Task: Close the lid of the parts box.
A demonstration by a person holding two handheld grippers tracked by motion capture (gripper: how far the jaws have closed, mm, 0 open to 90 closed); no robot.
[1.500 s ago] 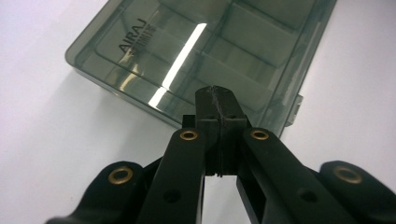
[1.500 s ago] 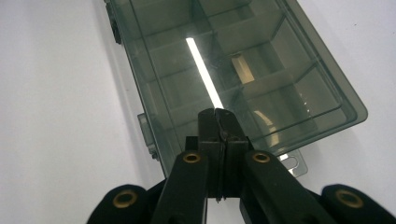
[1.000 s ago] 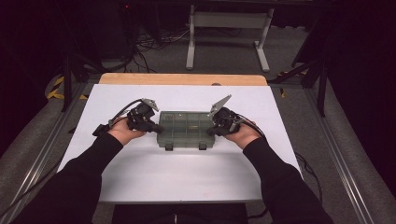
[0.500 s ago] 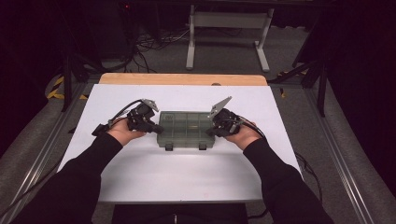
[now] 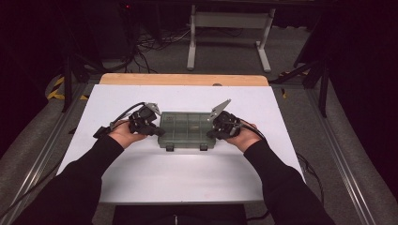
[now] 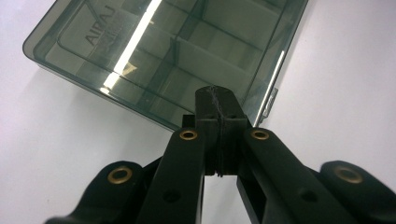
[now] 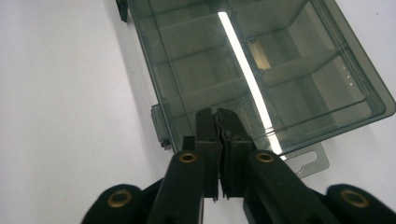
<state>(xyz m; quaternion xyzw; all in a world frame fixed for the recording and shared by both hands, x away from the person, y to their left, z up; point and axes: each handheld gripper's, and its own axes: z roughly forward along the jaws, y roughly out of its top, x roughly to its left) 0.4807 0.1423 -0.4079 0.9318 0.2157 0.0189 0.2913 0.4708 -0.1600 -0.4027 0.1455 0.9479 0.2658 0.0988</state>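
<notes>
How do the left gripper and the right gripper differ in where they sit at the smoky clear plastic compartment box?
The left gripper meets the smoky clear plastic compartment box's left end; the right gripper meets its right end. The left gripper's grey plate lies lower, the right's tilts up. Both are shut, with nothing between their jaws.

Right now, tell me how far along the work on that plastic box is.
Done: the smoky compartment box lies flat on the white table, lid down, two front latches shut. In hand: the left gripper and right gripper, jaws together, rest at its two short ends, holding nothing. Left: the latches and lid are unopened, by the look of it.
</notes>
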